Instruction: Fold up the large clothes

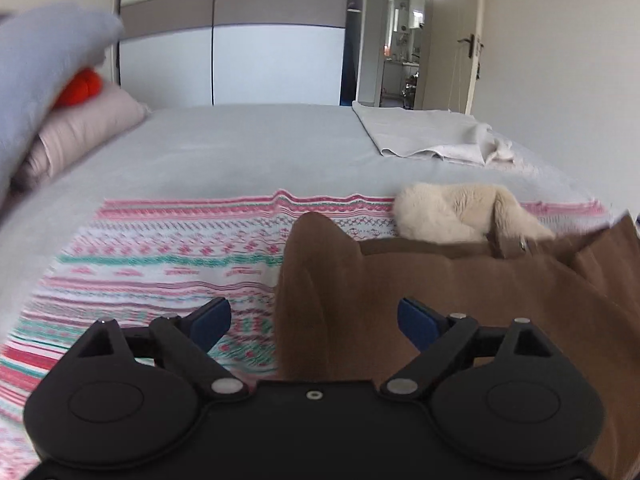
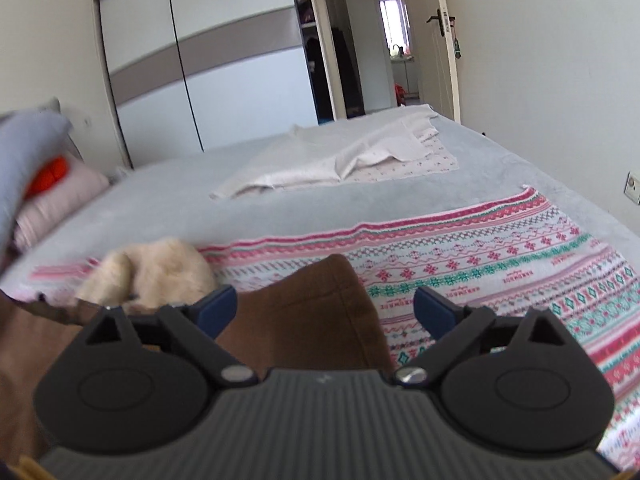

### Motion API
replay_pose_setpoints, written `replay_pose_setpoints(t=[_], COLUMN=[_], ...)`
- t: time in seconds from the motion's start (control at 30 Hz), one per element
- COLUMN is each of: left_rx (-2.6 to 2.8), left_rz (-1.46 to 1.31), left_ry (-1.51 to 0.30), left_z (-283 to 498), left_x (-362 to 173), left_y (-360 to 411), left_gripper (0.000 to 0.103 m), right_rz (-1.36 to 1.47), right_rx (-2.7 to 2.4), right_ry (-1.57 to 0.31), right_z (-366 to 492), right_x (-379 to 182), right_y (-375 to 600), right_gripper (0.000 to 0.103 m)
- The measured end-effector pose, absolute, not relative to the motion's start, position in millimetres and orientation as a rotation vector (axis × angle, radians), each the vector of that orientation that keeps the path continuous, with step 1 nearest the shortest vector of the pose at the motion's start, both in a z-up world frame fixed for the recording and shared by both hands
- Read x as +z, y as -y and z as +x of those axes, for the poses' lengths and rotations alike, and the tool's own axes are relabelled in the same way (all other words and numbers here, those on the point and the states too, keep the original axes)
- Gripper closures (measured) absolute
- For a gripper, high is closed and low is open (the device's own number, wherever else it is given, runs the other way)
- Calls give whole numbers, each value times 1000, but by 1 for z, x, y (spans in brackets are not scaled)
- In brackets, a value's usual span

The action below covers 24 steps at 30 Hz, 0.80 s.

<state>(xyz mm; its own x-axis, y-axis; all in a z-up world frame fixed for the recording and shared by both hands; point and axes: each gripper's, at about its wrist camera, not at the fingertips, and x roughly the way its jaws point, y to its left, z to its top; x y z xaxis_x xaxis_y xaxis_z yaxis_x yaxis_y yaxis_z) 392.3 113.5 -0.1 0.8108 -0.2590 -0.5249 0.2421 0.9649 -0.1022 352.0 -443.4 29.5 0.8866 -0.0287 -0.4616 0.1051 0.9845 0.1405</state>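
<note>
A soft, heavy brown fleece-lined coat [image 1: 460, 300] sprawls lower right; both grippers [image 1: 314, 320] [image 2: 326, 310], fingers spread, empty; grasp its cuffs.

Bed [image 1: 224, 152] centre free; pillows [image 1: 80, 136] block left.

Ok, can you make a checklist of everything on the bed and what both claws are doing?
Surface: grey bed with a patterned blanket spread on it.
Job's things: brown coat with a cream fur collar, lying on the blanket.
Clutter: white cloth at the far end; pink pillow and an orange thing on the left, behind a blurry grey cloth.
Grippers: left claw open, right claw open, both over the coat, holding nothing.
Cables: nothing seen.
Surroundings: wardrobe, open door.
</note>
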Motion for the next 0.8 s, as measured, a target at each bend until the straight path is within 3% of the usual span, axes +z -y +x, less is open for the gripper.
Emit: replay_pose_setpoints(t=[0.03, 0.07, 0.1, 0.13, 0.17, 0.23, 0.4, 0.53, 0.8], left_rx=[-257, -248, -242, -225, -228, -206, -170, -105, 44], left_rz=[-67, -94, -114, -132, -146, -133, -177, -196, -39], left_ry=[-566, -574, -590, -600, -592, -502, -269, -180, -168], left_z=[399, 405, 411, 413, 414, 399, 357, 368, 464], left_x=[-4, -8, -11, -13, -14, -7, 21, 36, 0], left_y=[-115, -114, -112, -110, -109, -103, -104, -99, -67], left_gripper=[15, 31, 41, 63, 80, 91, 93, 93, 92], right_rz=[155, 149, 137, 121, 111, 91, -43, -130, -139], right_rx=[-75, -73, -76, -89, -94, -118, -222, -295, -384], right_ry=[-490, -507, -524, -531, -533, -511, -263, -106, -118], right_z=[360, 368, 375, 381, 384, 382, 344, 336, 417], right_x=[25, 20, 14, 8, 2, -6, 11, 33, 32], right_y=[441, 440, 438, 435, 432, 425, 404, 388, 379], right_gripper=[8, 11, 26, 49, 61, 84, 89, 89, 89])
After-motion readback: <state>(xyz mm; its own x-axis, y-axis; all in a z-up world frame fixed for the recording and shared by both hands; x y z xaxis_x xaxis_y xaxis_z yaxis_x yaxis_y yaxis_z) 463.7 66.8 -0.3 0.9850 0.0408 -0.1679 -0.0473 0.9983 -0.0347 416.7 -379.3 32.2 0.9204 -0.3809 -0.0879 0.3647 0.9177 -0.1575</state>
